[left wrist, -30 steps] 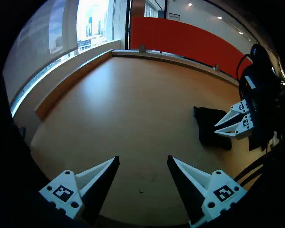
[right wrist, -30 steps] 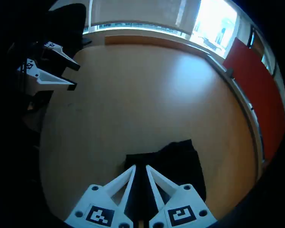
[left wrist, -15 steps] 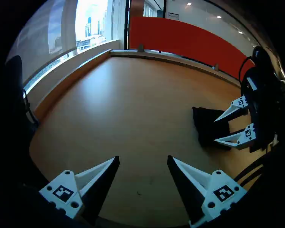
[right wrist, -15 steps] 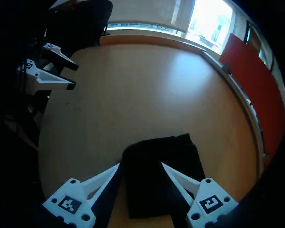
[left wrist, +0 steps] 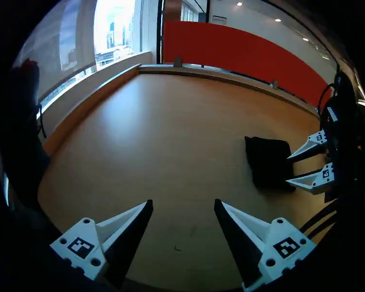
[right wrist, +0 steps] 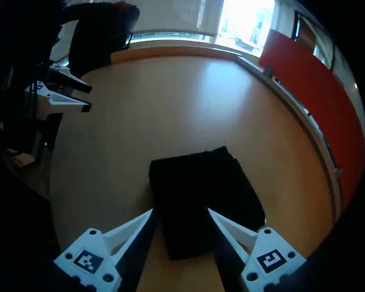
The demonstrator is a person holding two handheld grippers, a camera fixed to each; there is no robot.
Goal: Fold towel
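On the wooden table [left wrist: 173, 121], the black towel [right wrist: 204, 194] lies folded flat. The right gripper [right wrist: 180, 211] hangs at its near edge, fingers spread wide, holding nothing. The left gripper [left wrist: 182, 204] is well apart from the towel, also spread wide. Its fingers carry black-and-white square markers [left wrist: 80, 246].

Wooden tabletop [left wrist: 173, 126], red partition [left wrist: 246, 53], bright windows [left wrist: 115, 34].

No legible text or numbers, coded square markers [left wrist: 81, 246] on left hand-held gripper [left wrist: 182, 207], wall sign [left wrist: 219, 20] unreadable
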